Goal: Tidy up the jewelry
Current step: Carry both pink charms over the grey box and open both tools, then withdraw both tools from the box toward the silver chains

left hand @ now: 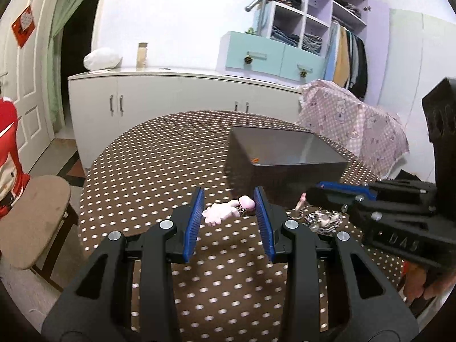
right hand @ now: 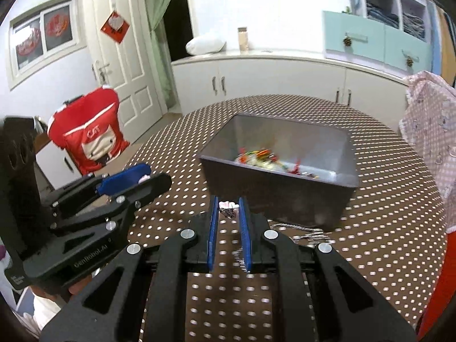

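A round bench (left hand: 148, 171) under a brown dotted cloth carries a dark grey box (right hand: 285, 196); bright trinkets (right hand: 262, 158) lie inside it, blurred. Behind stand a white cabinet (left hand: 171, 99) and a chair draped in pink cloth (left hand: 350, 125). The box sits directly beyond both tongs.

The left tongs (left hand: 229, 213) point across the bench toward the box, held low, spread wide. A pink hand-shaped ring holder (left hand: 225, 211) lies on the cloth between the blue pads (left hand: 193, 222), touching neither, with a ring (left hand: 240, 212) on it.

The right tongs (right hand: 228, 211) come in from the right at a low angle, narrowed on a small dark piece with a pale top (right hand: 228, 209), apparently gripped. A chain (left hand: 322, 219) lies on the cloth near the box.
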Tool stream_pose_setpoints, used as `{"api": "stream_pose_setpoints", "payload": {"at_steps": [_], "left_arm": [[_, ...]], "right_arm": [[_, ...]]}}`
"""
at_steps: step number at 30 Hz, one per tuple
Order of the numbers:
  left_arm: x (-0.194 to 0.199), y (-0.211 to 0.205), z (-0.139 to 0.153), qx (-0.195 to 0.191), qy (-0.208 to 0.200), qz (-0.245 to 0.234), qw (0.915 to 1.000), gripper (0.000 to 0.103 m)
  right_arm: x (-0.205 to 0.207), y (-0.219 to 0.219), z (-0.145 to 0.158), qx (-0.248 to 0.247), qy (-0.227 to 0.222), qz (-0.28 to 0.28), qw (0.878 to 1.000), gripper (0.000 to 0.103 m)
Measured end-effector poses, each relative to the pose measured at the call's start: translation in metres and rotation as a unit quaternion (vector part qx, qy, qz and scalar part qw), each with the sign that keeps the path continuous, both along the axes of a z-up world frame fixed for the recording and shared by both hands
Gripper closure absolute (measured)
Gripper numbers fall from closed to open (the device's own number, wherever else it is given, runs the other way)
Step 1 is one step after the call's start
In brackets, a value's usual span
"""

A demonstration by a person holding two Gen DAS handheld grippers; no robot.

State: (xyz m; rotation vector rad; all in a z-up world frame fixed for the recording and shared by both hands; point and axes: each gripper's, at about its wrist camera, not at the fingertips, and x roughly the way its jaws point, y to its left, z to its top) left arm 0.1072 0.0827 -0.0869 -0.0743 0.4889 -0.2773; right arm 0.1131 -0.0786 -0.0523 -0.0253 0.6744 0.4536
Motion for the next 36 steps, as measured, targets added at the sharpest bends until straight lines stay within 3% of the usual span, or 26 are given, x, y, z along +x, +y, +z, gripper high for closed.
{"api": "stream_pose_setpoints", "payload": {"at_steps": [12, 27, 29, 30, 31, 33, 36], "left_arm": [[0.014, -0.040, 0.018, 0.018, -0.018, -0.029, 0.9993, 0.067], [0.044, -0.060, 0.031, 0.023, -0.023, -0.036, 0.9988, 0.066], [0.045, -0.061, 0.031, 0.023, -0.022, -0.036, 0.9988, 0.061], [0.046, -0.060, 0.031, 0.023, -0.020, -0.032, 0.9990, 0.049], [0.046, -0.059, 0.030, 0.022, -0.020, -0.028, 0.9991, 0.045], [0.047, -0.057, 0.030, 0.020, -0.018, -0.024, 0.9993, 0.045], [0.047, -0.056, 0.030, 0.021, -0.016, -0.016, 0.9995, 0.045]], "right_arm": [[0.012, -0.039, 0.018, 0.029, -0.034, -0.033, 0.998, 0.090], [0.041, -0.053, 0.022, 0.043, -0.035, -0.027, 0.998, 0.090], [0.043, -0.054, 0.022, 0.042, -0.032, -0.027, 0.998, 0.089], [0.043, -0.055, 0.021, 0.040, -0.032, -0.030, 0.998, 0.089], [0.044, -0.058, 0.021, 0.040, -0.031, -0.030, 0.998, 0.089], [0.045, -0.060, 0.020, 0.041, -0.029, -0.029, 0.998, 0.088], [0.042, -0.061, 0.020, 0.036, -0.030, -0.032, 0.998, 0.078]]}}
